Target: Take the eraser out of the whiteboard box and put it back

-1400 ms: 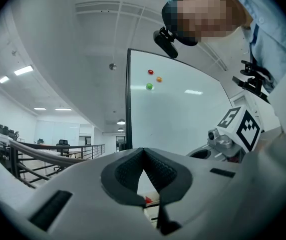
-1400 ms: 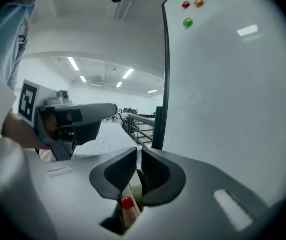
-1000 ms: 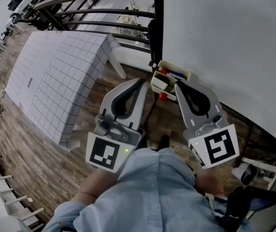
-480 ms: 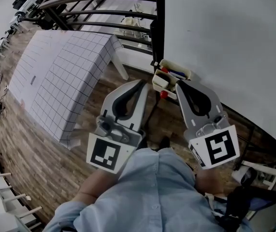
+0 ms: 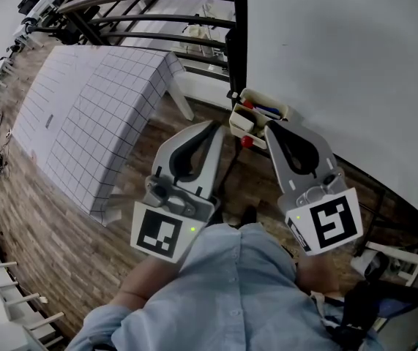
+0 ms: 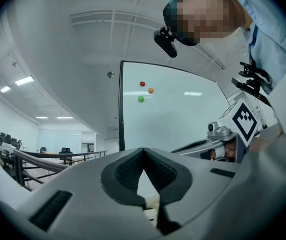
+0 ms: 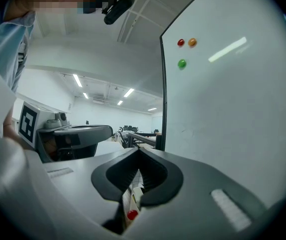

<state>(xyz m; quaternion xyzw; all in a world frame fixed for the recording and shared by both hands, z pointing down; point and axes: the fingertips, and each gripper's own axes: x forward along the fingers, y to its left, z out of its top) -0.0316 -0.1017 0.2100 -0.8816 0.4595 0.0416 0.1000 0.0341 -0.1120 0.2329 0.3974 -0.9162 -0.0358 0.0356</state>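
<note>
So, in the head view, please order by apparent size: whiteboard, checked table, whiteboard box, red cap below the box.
whiteboard (largest, partly out of frame)
checked table
whiteboard box
red cap (smallest)

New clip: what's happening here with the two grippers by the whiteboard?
A person holds both grippers up to the whiteboard box at the foot of the whiteboard. The left gripper and right gripper are both shut and empty, tips close to the box. Markers show in it; the eraser can't be made out.
</note>
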